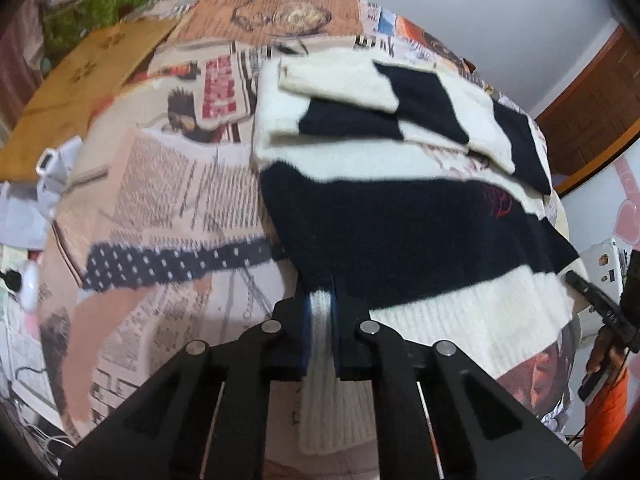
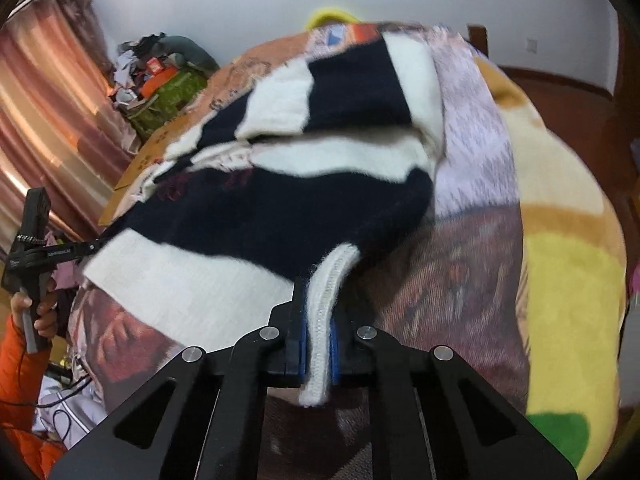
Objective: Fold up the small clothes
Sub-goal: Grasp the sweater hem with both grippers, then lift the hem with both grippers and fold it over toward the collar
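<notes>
2 grips on striped sweater [image 1: 400, 220] hem: left gripper [image 1: 320, 304] and right gripper [image 2: 320, 300] each clamped on ribbed white edge, garment spread across printed blanket [image 1: 160, 200].

Printed and stitched marks, none readable

We see newspaper-style columns and a red block of big letters on the bed cover [image 1: 168, 184], far left of the jaws in the left wrist view, all blurred. The sweater [image 1: 400, 232] has a red embroidered mark ahead of the jaws, but we cannot read it. In the right wrist view, the left gripper [image 2: 56, 254], far left of the jaws, bears small white lettering, too small to read.
</notes>
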Demonstrator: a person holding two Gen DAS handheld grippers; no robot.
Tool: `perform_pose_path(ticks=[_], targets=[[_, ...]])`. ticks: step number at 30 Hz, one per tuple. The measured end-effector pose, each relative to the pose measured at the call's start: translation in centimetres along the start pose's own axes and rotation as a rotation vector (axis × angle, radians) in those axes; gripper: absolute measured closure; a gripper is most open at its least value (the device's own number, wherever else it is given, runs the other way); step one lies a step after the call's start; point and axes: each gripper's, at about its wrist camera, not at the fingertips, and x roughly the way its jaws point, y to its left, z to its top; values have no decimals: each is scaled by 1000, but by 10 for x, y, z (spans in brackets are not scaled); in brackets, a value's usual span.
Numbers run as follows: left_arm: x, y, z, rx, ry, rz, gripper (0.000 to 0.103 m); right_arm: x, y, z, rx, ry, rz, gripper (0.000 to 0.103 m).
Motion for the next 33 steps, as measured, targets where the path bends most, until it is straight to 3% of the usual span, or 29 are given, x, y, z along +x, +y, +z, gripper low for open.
perform_pose_path(ticks=[8,17,25,33], targets=[[-37,-8,54,30,-164,37,95,-20,15,59,-89,-154,-3,96],[-33,-21,144,46,-278,74,95,-5,18,126,-121,-257,-22,97],[12,-5,205,-2,-265,107,96,24,-5,175,-65,-267,-46,97],[98,29,235,-74,-136,154,95,79,-45,200,33,-168,-88,97]])
